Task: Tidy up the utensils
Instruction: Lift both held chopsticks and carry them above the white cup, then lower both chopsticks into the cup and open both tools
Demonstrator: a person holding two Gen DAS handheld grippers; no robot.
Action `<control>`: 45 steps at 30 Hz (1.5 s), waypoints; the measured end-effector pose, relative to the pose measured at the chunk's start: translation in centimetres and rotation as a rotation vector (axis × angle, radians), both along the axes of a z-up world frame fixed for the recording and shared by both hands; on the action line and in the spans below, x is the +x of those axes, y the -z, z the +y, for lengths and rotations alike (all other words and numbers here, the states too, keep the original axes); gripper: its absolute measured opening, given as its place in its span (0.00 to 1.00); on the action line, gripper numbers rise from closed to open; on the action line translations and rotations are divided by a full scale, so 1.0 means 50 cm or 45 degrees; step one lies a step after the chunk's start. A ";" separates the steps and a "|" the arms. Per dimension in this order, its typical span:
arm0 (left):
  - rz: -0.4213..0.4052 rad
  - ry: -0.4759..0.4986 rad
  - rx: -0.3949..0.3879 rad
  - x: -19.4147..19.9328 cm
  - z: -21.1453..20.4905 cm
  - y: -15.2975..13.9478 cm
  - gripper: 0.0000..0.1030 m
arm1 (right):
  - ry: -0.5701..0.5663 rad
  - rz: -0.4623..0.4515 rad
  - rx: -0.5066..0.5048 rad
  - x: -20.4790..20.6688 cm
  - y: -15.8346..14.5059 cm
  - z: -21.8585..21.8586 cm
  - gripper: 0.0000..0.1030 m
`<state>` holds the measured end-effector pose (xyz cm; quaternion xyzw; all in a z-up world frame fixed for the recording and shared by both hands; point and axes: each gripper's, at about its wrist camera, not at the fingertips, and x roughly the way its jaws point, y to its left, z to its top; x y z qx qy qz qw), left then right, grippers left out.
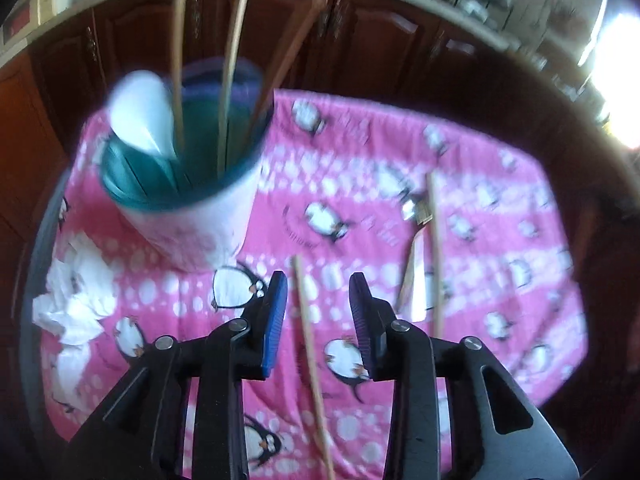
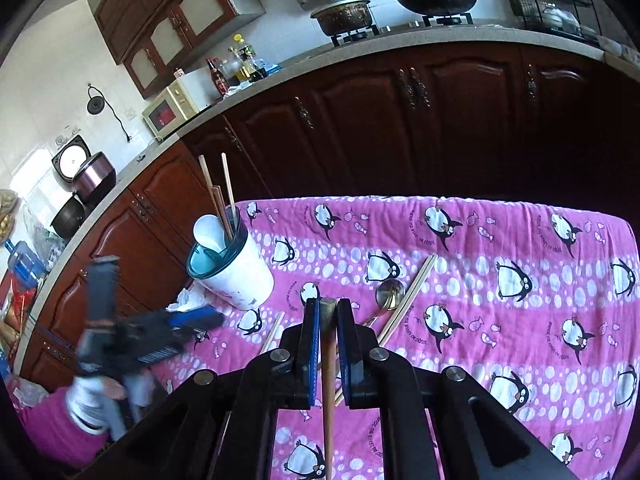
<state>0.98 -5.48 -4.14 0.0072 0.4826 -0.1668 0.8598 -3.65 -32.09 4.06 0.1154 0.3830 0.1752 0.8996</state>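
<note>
Two blue-padded tongs: right tongs point(image 2: 328, 312) pinch a slim wooden-handled utensil point(image 2: 328, 392), left tongs point(image 1: 318, 312) gape over a chopstick point(image 1: 310, 344).

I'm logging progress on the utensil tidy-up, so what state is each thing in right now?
Left gripper: open, a chopstick on the cloth between its fingers.
Right gripper: shut on a wooden-handled utensil.
Utensil holder: upright, holding chopsticks and a white spoon.
Metal spoon: lying loose on the cloth.
Chopstick pair: lying beside the metal spoon.
Tissue: crumpled.
</note>
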 end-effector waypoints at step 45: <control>-0.686 -0.274 -0.215 0.030 0.241 -0.447 0.04 | -0.163 -0.380 0.097 0.103 -0.256 0.245 0.07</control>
